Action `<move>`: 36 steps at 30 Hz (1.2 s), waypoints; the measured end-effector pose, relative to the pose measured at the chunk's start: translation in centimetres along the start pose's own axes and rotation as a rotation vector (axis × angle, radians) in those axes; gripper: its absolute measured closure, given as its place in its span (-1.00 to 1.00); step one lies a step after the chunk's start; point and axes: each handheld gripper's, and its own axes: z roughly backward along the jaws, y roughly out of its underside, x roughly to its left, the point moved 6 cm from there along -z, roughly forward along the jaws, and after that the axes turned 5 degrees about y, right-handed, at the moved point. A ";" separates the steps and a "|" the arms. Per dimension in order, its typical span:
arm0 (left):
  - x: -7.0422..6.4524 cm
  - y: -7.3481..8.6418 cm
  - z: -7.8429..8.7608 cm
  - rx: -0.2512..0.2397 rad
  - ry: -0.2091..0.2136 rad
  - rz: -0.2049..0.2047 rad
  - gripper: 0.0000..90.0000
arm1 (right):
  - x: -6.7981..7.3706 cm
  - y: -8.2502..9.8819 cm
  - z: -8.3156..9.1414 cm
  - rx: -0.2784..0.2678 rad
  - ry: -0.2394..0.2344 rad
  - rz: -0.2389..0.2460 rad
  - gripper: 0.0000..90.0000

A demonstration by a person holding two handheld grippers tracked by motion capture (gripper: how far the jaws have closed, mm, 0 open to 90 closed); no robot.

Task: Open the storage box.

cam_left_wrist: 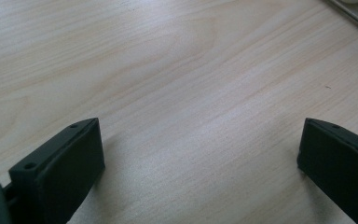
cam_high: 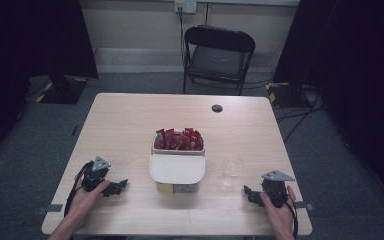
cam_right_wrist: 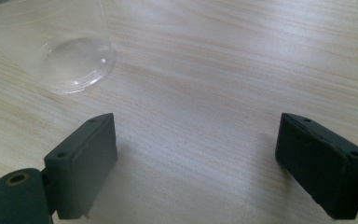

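**Presently: tabletop stock, work not begun**

Left gripper: rests on the tabletop at the near left, jaws apart, nothing between them.
Right gripper: rests at the near right, jaws wide apart, nothing between them.
Glass: clear, seemingly empty, upright, near the right gripper and just right of the box; its base shows ahead of the right gripper's jaws.
Box: white, mid-table, lid over its near half; red packets stand in the open far half.
Progress: judged at the start; nothing gripped, packets and glass untouched, all handling left to do.
Surface: pale wood grain, a cable hole at the far side.
Room: grey carpet, black folding chair beyond the table, dark curtains on both sides.
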 end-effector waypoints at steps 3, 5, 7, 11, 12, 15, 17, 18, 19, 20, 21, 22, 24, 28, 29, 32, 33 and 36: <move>0.0 0.0 -0.1 -0.006 -0.001 0.008 -1.00 | 0.0 0.0 0.0 0.000 0.000 0.000 -0.74; -0.1 -0.1 -0.1 -0.007 -0.005 0.011 -1.00 | 0.0 0.0 0.0 0.000 0.000 0.000 -0.73; 0.0 0.0 0.0 -0.001 -0.010 0.005 -0.98 | 0.0 0.0 0.0 0.000 -0.002 0.001 -0.73; -0.2 0.0 0.3 -0.009 -0.009 0.006 -0.90 | 0.0 0.0 0.0 0.000 -0.001 0.001 -0.73; -0.3 0.0 0.3 -0.008 -0.008 -0.003 -0.85 | 0.0 0.0 0.0 0.000 -0.001 0.001 -0.73; -0.4 0.0 0.4 -0.016 -0.005 0.004 -0.78 | 0.0 0.0 0.0 0.000 -0.001 0.001 -0.73; -0.5 -0.1 0.5 -0.016 -0.002 0.001 -0.65 | 0.0 0.0 0.0 0.000 -0.001 0.001 -0.73; -0.6 -0.1 0.5 -0.016 0.001 -0.001 -0.66 | 0.0 0.0 0.0 0.000 -0.002 0.001 -0.73; -0.7 -0.1 0.5 -0.017 0.008 0.006 -0.65 | 0.0 0.0 0.0 0.000 -0.001 0.001 -0.73; -0.8 -0.2 0.5 -0.021 0.019 0.009 -0.65 | 0.0 0.0 0.0 0.000 -0.001 0.001 -0.73; -0.9 -0.2 0.6 -0.018 0.025 0.002 -0.65 | 0.0 0.0 0.0 0.000 -0.001 0.001 -0.74; -0.9 -0.2 0.6 -0.018 0.025 0.002 -0.65 | 0.0 0.0 0.0 0.000 -0.001 0.001 -0.73; -1.2 -0.4 0.7 -0.027 0.037 0.007 -0.65 | 0.0 0.0 0.0 0.000 -0.001 0.001 -0.73; -1.7 -0.6 0.8 -0.033 0.065 0.009 -0.65 | 0.0 0.0 0.0 0.000 -0.002 0.001 -0.73; -1.9 -0.7 0.8 -0.035 0.074 0.007 -0.65 | 0.0 0.0 0.0 0.001 -0.001 0.001 -0.74; -2.2 -0.9 0.9 -0.039 0.087 0.006 -0.64 | 0.0 0.0 0.0 0.001 -0.001 0.001 -0.73; -2.3 -0.9 0.9 -0.042 0.091 0.007 -0.64 | 0.0 0.0 0.0 0.001 -0.002 0.001 -0.73; -2.5 -1.1 1.0 -0.049 0.095 0.006 -0.64 | 0.0 0.0 0.0 0.001 -0.001 0.001 -0.73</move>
